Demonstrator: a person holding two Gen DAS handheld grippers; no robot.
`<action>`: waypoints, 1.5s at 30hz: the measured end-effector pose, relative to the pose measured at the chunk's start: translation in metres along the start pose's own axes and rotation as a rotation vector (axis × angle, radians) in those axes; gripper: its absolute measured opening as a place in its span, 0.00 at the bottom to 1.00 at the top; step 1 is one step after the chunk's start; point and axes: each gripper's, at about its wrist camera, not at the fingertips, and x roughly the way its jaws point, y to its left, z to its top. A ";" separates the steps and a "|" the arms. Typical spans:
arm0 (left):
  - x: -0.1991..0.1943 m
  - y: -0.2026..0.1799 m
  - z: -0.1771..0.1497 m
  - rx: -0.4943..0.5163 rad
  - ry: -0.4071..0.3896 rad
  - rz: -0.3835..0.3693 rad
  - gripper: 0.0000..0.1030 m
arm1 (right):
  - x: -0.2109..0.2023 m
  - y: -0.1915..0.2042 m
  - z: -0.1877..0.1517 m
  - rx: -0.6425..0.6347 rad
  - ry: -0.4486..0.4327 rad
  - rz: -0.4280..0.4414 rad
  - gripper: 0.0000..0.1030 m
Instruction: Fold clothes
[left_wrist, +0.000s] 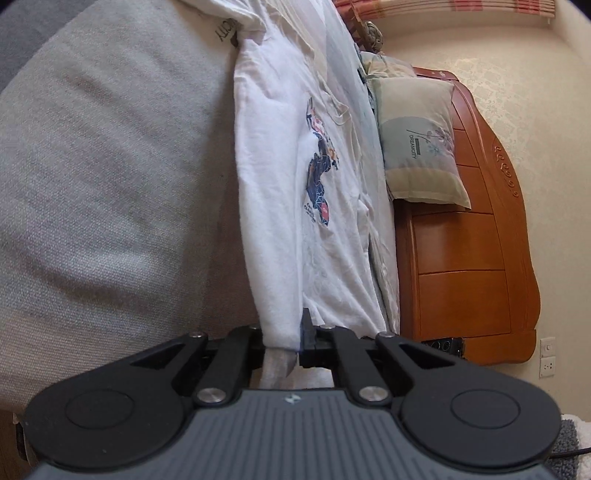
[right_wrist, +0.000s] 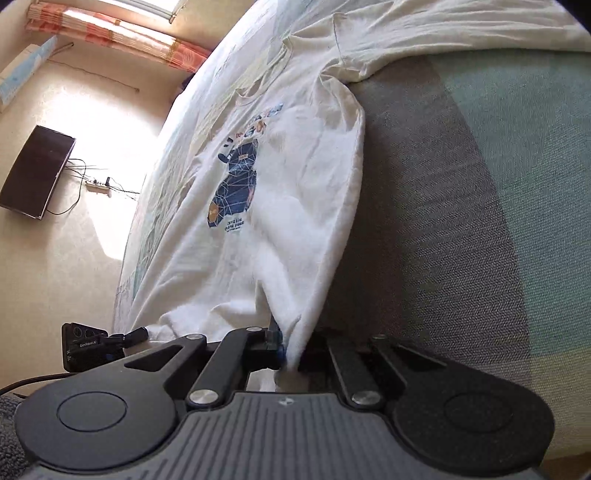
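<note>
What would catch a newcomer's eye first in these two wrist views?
The white T-shirt with its blue graphic print dominates both views, spread on the bed. Each gripper, left and right, is pinched on its near edge. An orange wooden headboard stands behind a pillow.

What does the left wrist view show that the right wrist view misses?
Only the left wrist view: a pillow against the wooden headboard. Only the right wrist view: a dark screen, a power strip, and the other gripper's camera unit. Both: the white T-shirt with its blue print on the bed, each gripper, left and right, shut on its hem.
</note>
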 end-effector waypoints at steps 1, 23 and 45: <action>0.001 0.003 -0.002 -0.005 0.002 0.011 0.04 | 0.005 -0.005 -0.003 0.012 0.026 -0.012 0.05; 0.014 -0.062 0.091 0.301 -0.131 0.246 0.31 | -0.035 -0.021 0.074 0.146 -0.336 -0.102 0.53; 0.063 -0.104 0.089 0.523 -0.183 0.396 0.39 | 0.035 0.023 0.133 -0.038 -0.533 -0.360 0.27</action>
